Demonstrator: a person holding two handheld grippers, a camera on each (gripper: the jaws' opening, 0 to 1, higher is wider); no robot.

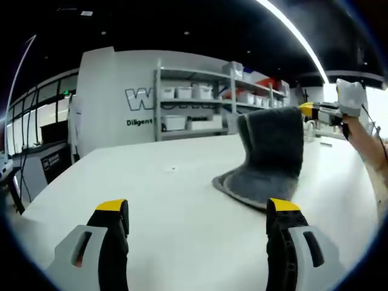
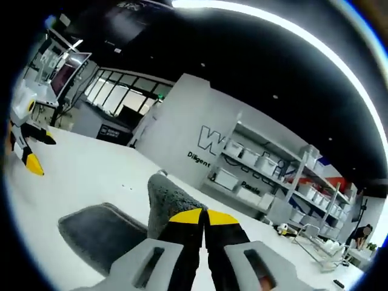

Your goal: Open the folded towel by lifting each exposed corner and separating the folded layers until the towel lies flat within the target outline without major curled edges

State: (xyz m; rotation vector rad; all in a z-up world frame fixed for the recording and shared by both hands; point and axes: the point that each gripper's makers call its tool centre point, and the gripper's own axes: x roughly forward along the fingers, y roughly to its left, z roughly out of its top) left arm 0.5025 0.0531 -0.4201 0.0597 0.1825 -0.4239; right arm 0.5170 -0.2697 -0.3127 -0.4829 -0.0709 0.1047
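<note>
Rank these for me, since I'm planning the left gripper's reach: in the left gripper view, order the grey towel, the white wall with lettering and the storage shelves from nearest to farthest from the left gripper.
1. Grey towel, on the table, ahead right.
2. Storage shelves, beyond the table.
3. White wall with lettering, behind the shelves.

Left gripper (image 1: 198, 215): jaws wide apart, hovering low over the table (image 1: 151, 182), holding nothing. Right gripper (image 2: 204, 219): jaws closed, pinching the towel (image 2: 167, 203), raised above the table.
</note>
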